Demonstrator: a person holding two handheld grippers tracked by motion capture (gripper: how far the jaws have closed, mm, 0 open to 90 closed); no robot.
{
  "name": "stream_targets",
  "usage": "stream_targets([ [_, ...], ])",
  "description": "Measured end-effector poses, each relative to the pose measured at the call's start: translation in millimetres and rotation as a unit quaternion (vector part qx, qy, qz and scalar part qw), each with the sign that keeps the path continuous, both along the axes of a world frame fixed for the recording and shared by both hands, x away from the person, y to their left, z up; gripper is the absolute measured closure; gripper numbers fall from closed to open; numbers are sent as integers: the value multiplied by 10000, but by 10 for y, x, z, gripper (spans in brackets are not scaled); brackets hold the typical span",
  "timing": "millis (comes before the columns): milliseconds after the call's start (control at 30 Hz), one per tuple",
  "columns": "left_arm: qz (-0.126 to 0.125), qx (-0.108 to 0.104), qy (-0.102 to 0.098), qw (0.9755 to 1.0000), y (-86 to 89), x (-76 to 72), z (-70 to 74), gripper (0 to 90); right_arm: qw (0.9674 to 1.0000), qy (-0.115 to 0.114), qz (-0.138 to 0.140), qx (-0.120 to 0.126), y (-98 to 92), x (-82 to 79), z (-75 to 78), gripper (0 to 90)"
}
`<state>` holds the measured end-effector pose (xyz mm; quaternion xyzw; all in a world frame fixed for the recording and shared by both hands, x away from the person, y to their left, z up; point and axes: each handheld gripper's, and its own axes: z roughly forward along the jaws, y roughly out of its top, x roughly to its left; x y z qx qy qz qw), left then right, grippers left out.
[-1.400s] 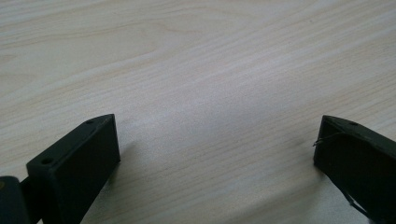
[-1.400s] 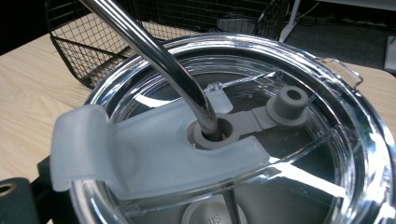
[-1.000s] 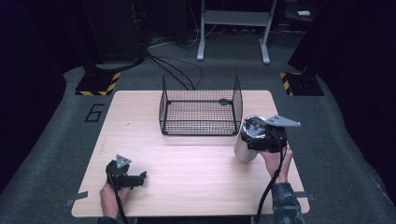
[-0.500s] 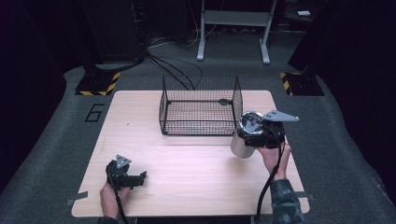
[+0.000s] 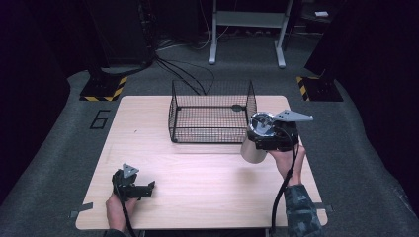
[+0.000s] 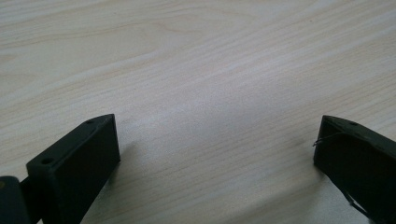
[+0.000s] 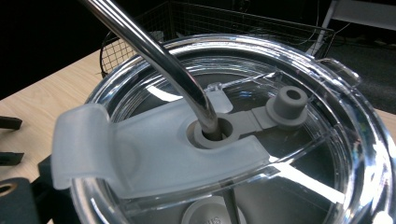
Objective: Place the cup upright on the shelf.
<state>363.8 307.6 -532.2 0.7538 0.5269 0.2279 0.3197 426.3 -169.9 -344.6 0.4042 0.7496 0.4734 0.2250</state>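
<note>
A steel tumbler (image 5: 251, 150) with a clear lid (image 7: 243, 135) and a metal straw (image 7: 159, 56) is at the table's right side, just off the wire basket's (image 5: 212, 117) near right corner. My right gripper (image 5: 264, 138) is shut on the tumbler near its top, held by a hand. I cannot tell whether the tumbler's base touches the table. In the right gripper view the lid sits very close, with the basket (image 7: 140, 28) behind it. My left gripper (image 5: 136, 186) rests low at the table's front left, jaws wide apart over bare wood (image 6: 215, 93), nothing between them.
The wooden table (image 5: 163, 148) stands on grey floor with a "6" marked at the left. Black-and-yellow striped stand bases (image 5: 103, 91) and cables lie beyond the far edge. A grey metal frame (image 5: 247, 29) stands at the back.
My right gripper has carried the tumbler a little to the left, closer to the basket's corner, and it stands more upright. The left gripper has stayed still.
</note>
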Motion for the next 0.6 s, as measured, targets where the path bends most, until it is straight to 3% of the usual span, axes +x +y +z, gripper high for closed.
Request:
stream_targets([
  [400,-3,3,-4,10000,0,0,-1,2,9998,41,145,100,68,69,140,34],
  [600,-4,2,-5,10000,0,0,-1,2,9997,-12,205,101,145,132,316,34],
])
